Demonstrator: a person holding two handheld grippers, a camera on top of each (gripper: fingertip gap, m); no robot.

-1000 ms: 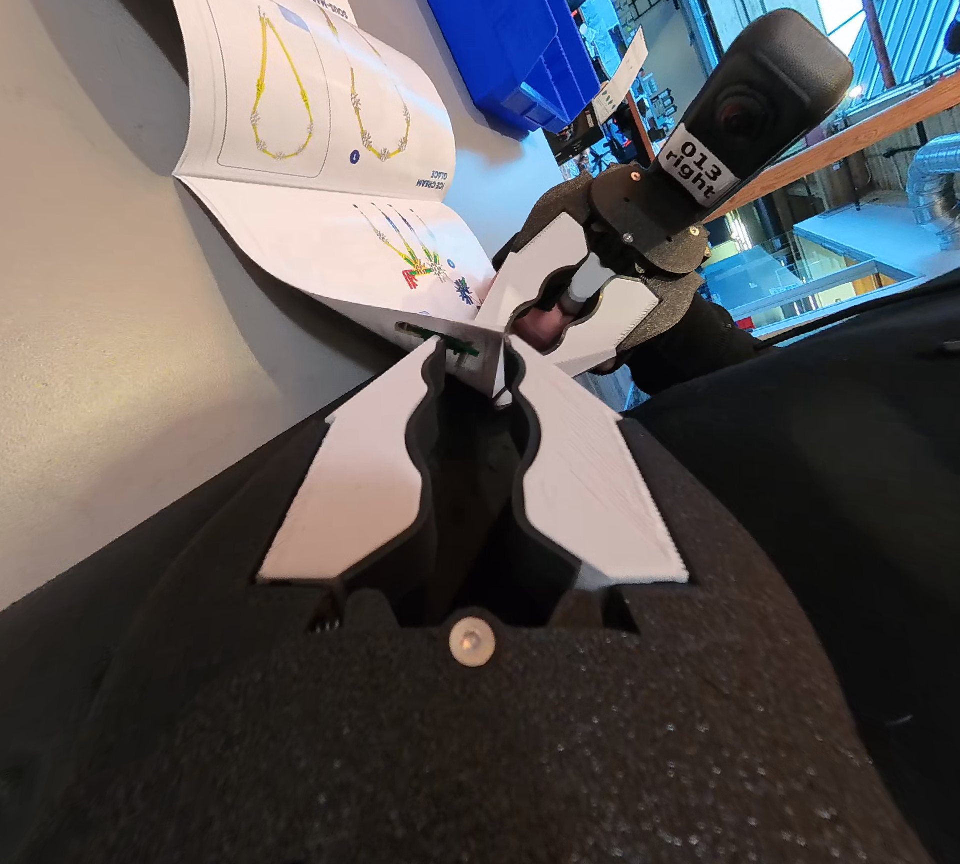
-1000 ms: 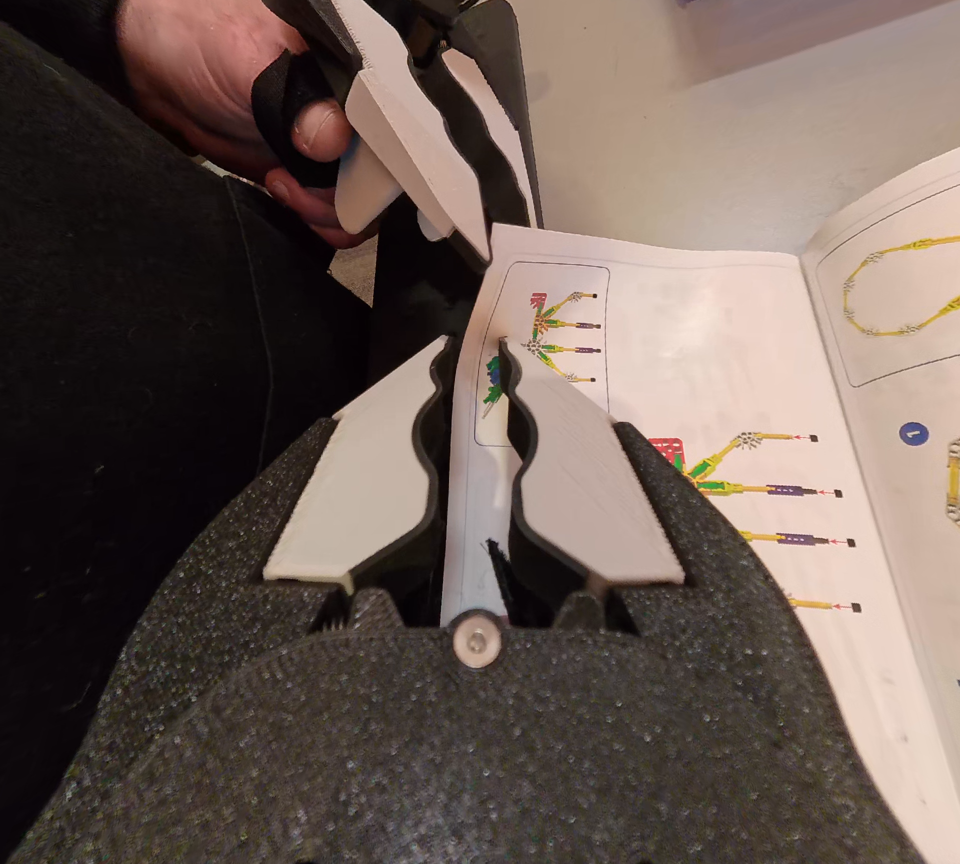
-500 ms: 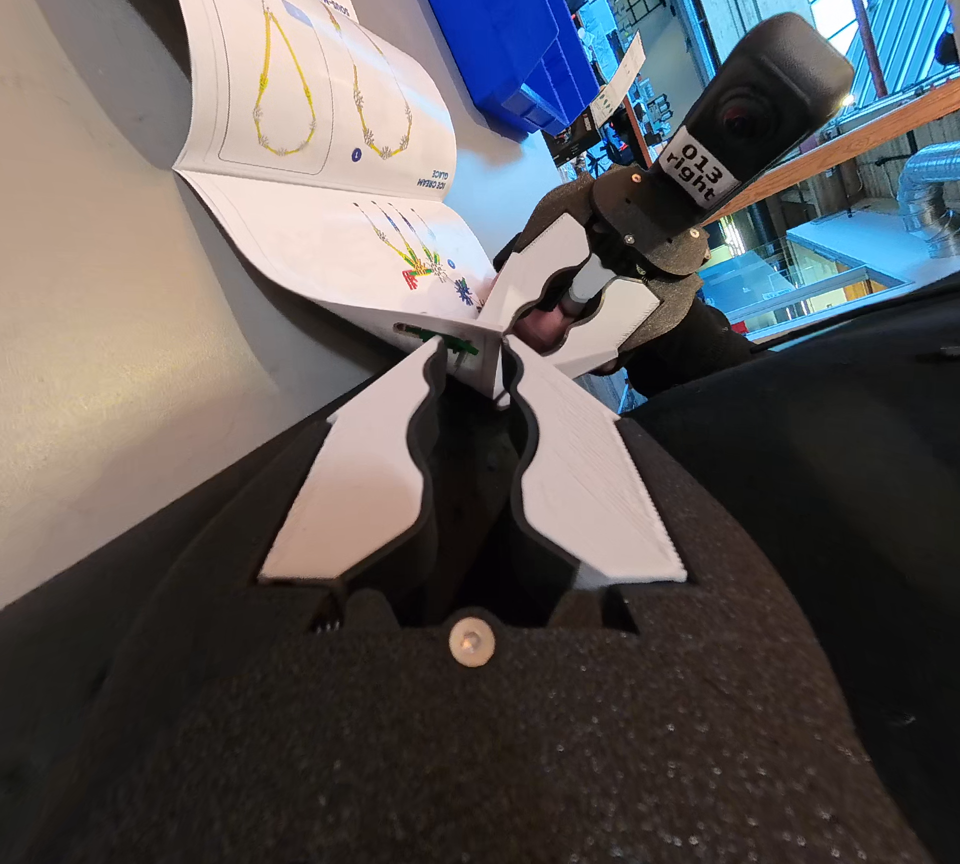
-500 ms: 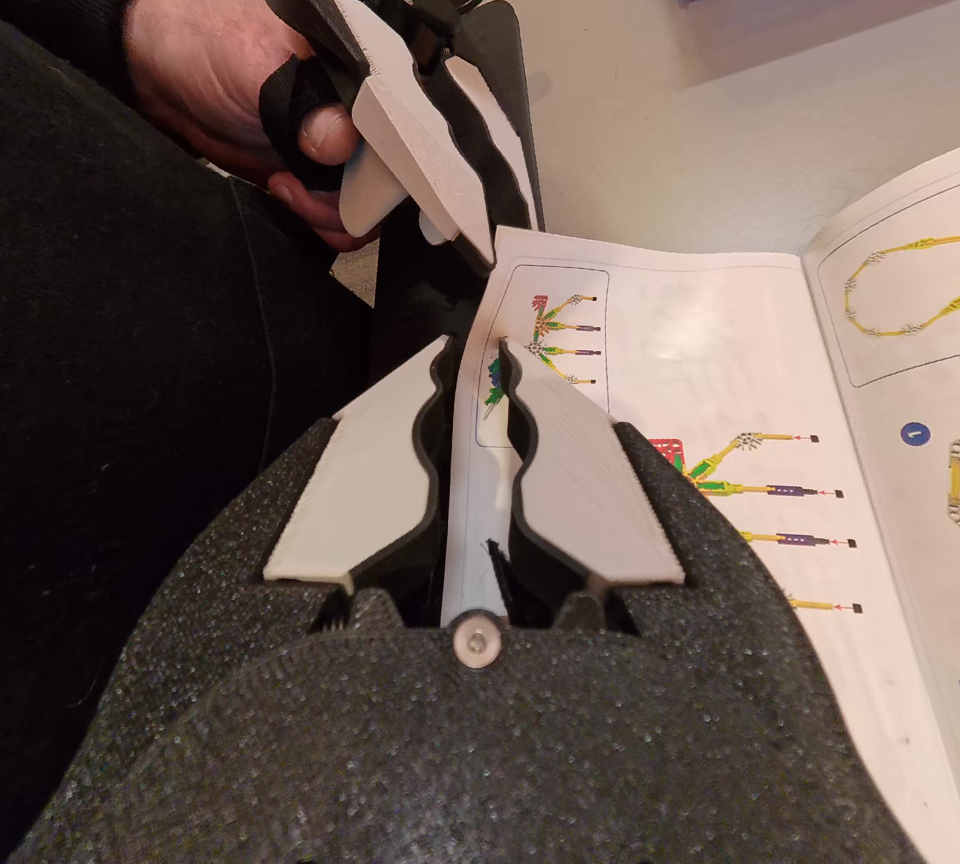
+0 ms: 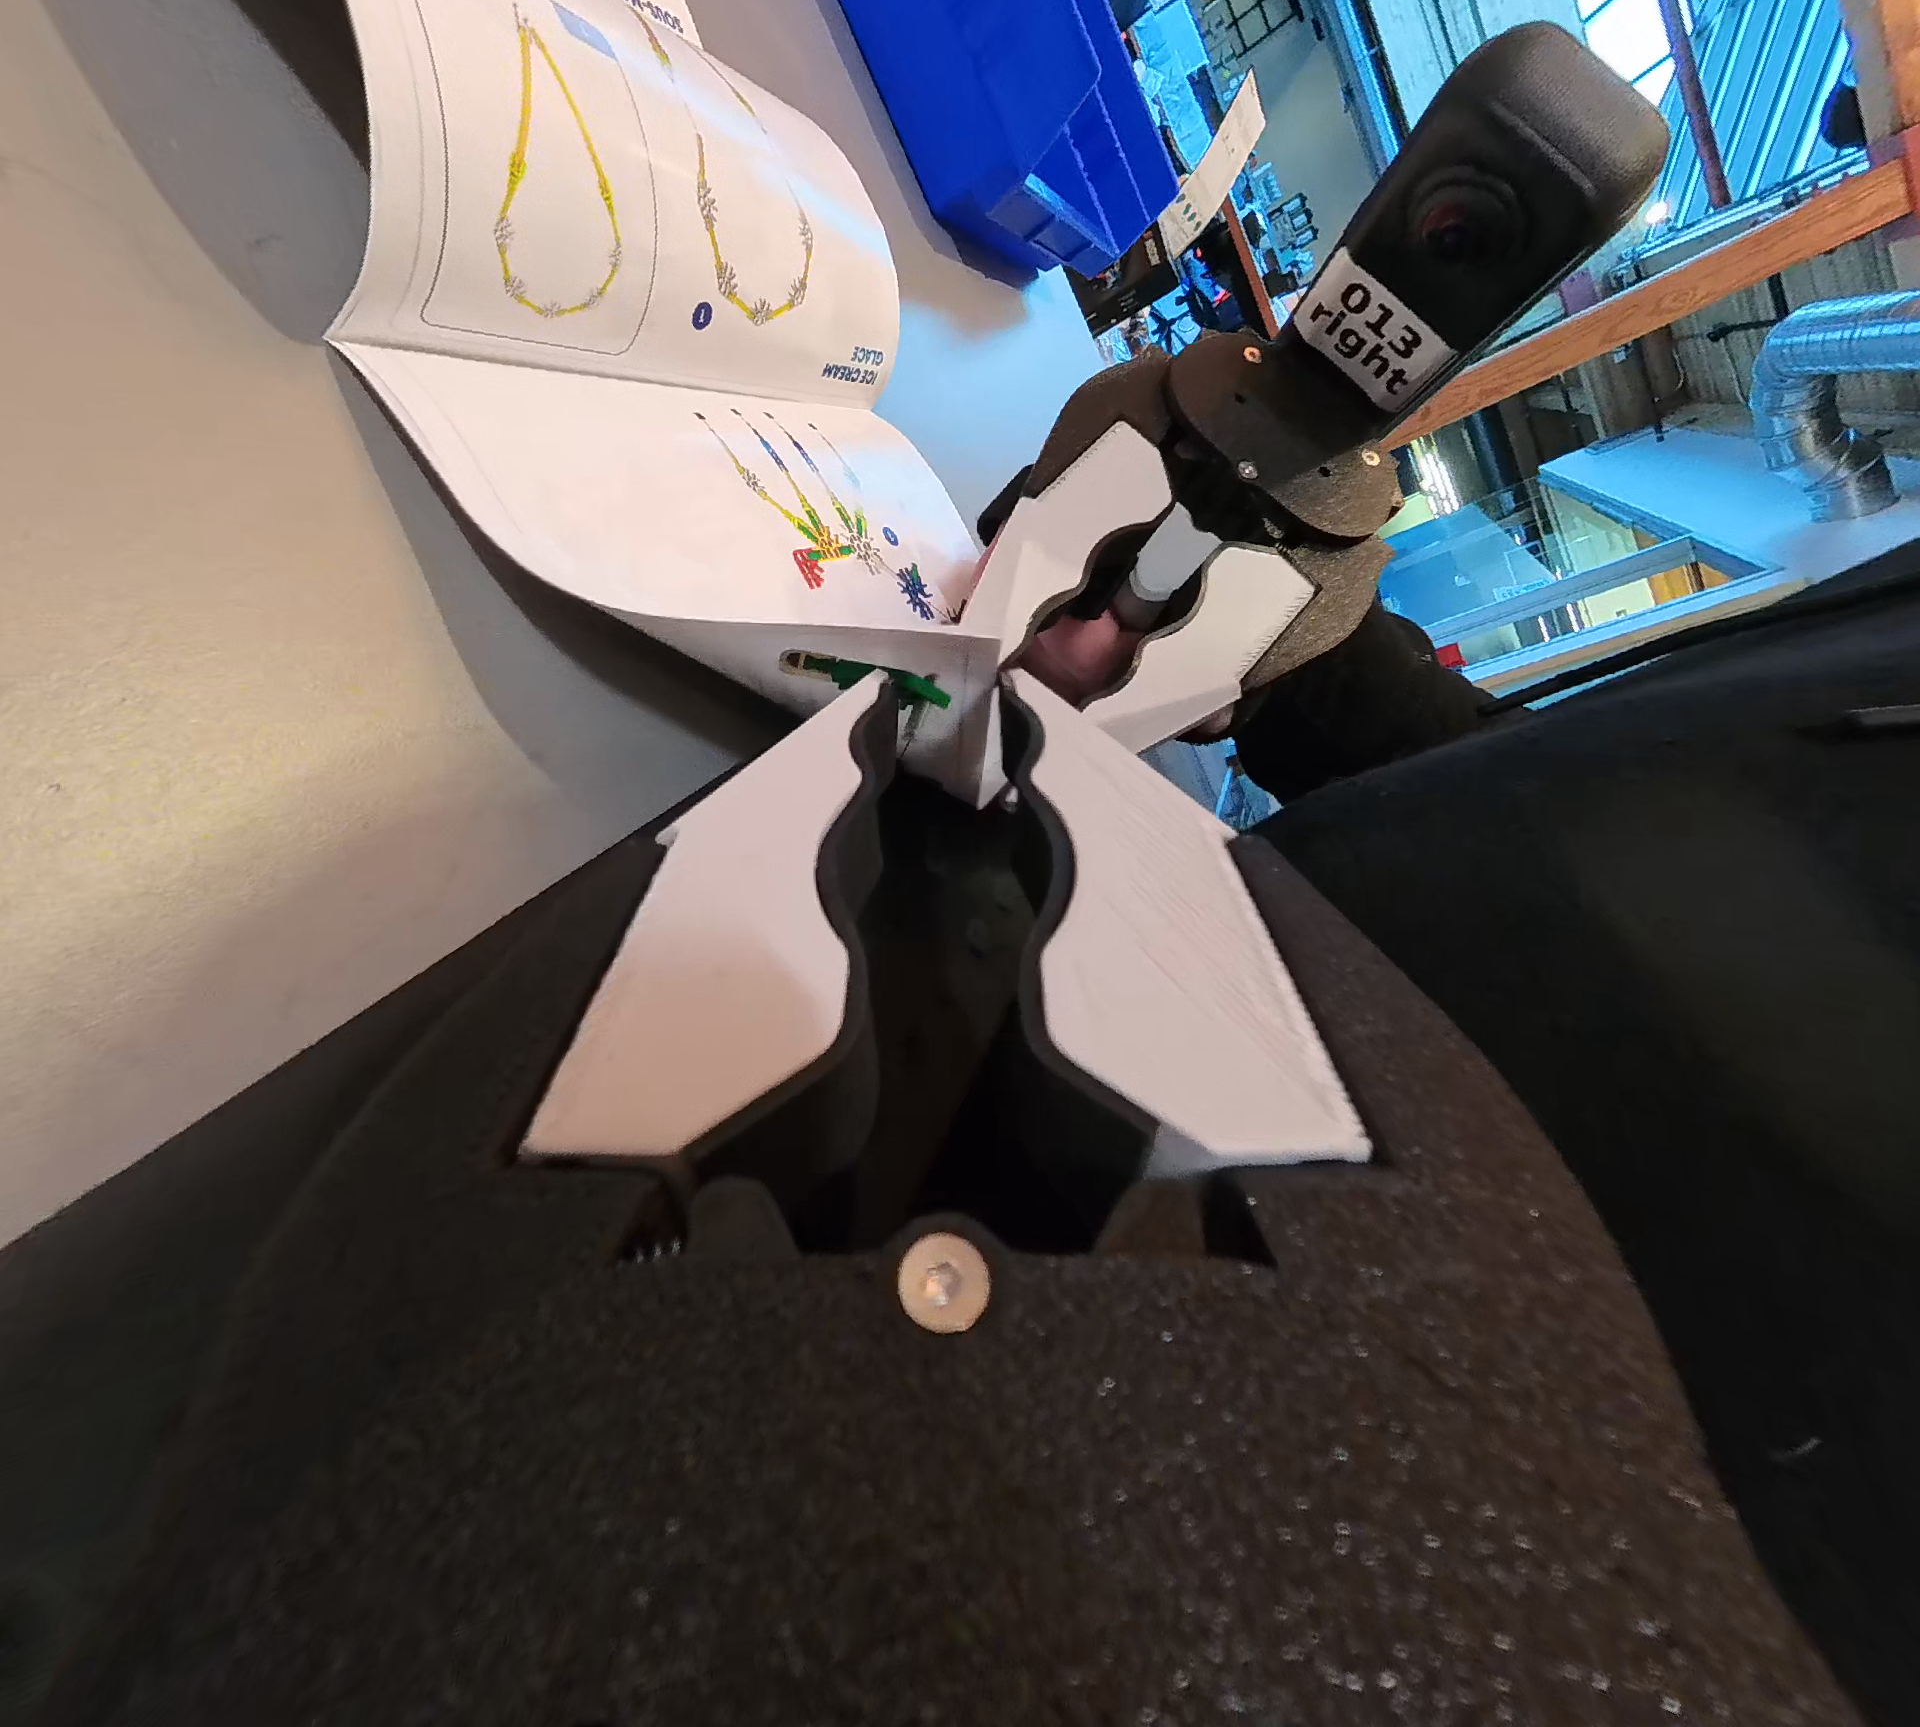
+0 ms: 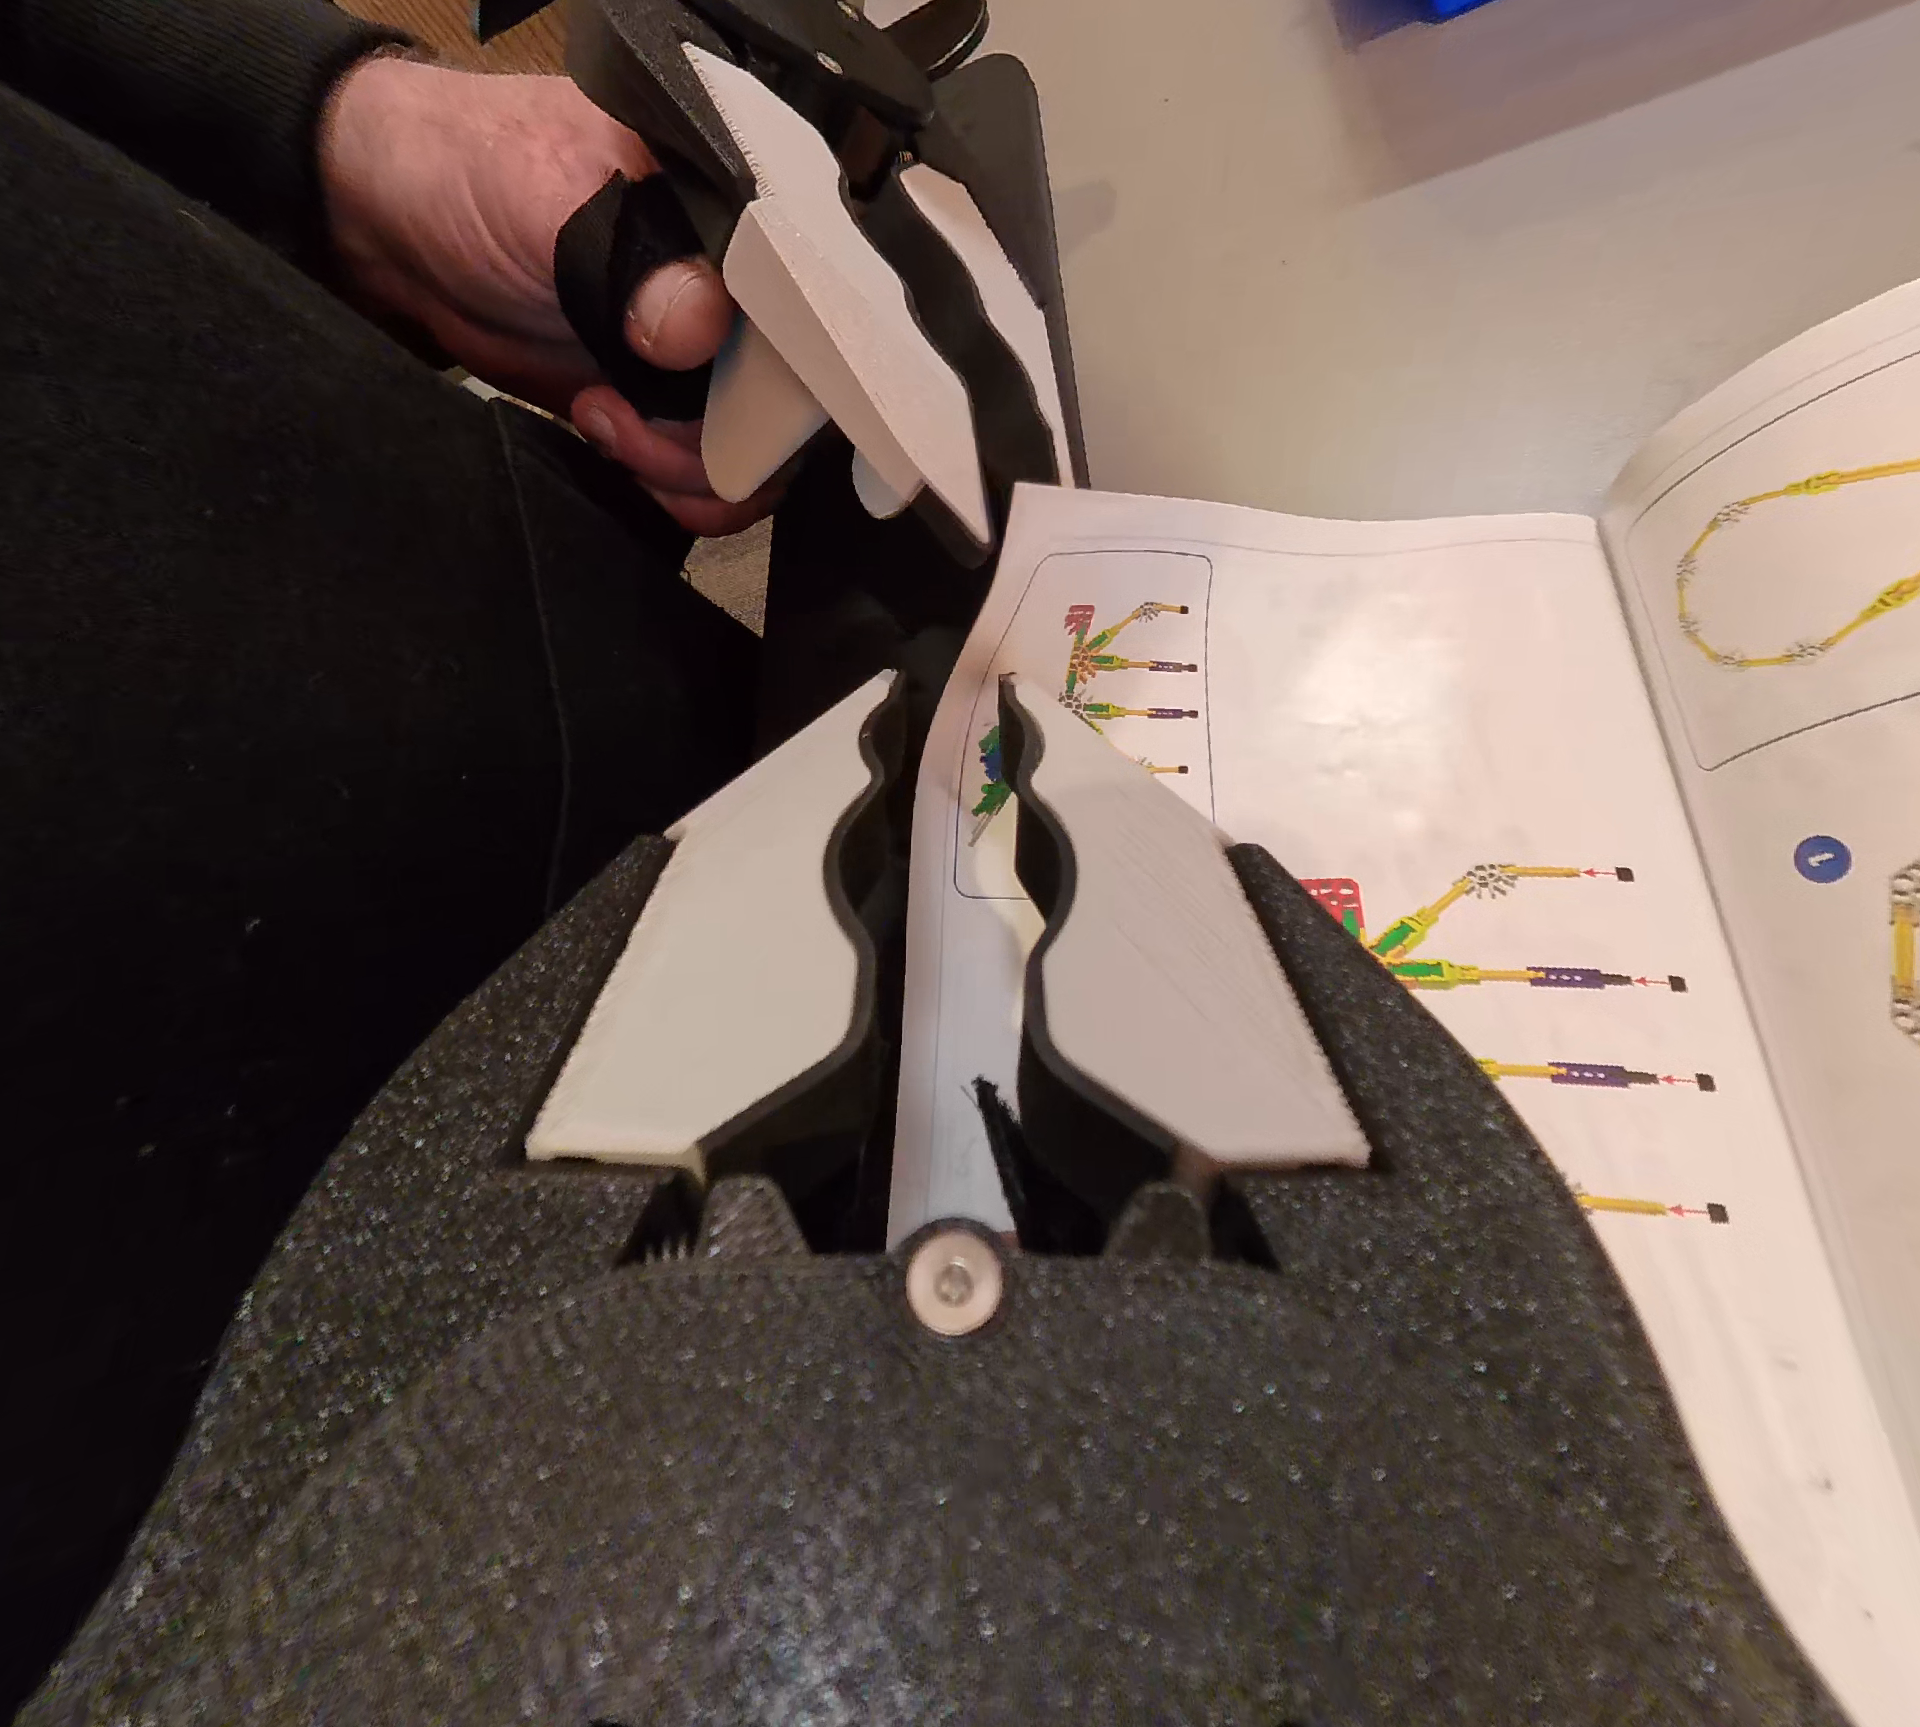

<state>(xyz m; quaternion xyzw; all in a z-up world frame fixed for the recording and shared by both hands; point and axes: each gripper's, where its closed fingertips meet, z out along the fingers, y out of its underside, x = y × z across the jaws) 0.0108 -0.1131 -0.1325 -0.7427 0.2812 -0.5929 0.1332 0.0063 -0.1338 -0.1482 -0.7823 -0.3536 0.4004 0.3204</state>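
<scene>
Both hand-held grippers (image 5: 951, 742) (image 6: 951, 690) pinching booklet (image 6: 1403, 742) page edge.

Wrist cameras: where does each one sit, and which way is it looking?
Left wrist view: rides the left tool, facing the booklet corner between its fingertips; right tool and blue bin beyond.
Right wrist view: rides the right tool, looking along the booklet's edge; left tool and the person's hand show.
Both share the booklet, bin, table.
</scene>
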